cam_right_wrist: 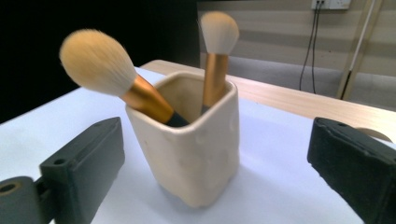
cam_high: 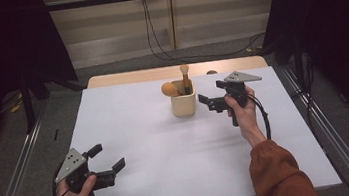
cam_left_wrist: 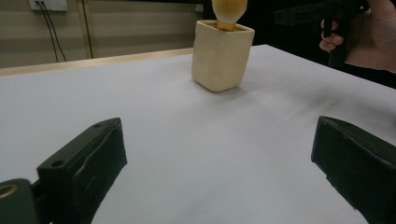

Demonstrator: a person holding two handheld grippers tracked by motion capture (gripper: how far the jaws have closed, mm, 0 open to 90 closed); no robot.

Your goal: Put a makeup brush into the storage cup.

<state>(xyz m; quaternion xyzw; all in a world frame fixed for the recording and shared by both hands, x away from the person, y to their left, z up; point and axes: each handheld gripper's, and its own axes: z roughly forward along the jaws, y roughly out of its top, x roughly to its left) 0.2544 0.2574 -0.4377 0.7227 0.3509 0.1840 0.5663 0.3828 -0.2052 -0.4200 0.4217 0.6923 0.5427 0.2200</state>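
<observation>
My left claw (cam_high: pixel 105 161) sits nearest, low at the near left corner of the white desk (cam_high: pixel 149 151), its jaws spread apart with nothing between them. My right claw (cam_high: pixel 209 102) hovers just beside the cream cup (cam_high: pixel 184 103), which stands toward the far middle of the desk; its jaws are also apart and hold nothing, with the cup set between them in the right gripper view but not touched. Two makeup brushes stand in the cup: a big fluffy brush (cam_right_wrist: pixel 98 63) leaning out over the rim, and a slimmer upright brush (cam_right_wrist: pixel 217 42).

The cup looks light and top-heavy; I judge that a sideways nudge from my right claw could tip it or knock the leaning brush out. The far desk edge lies close behind the cup, so a shove could send it off. Open room lies across the near and left desk.
</observation>
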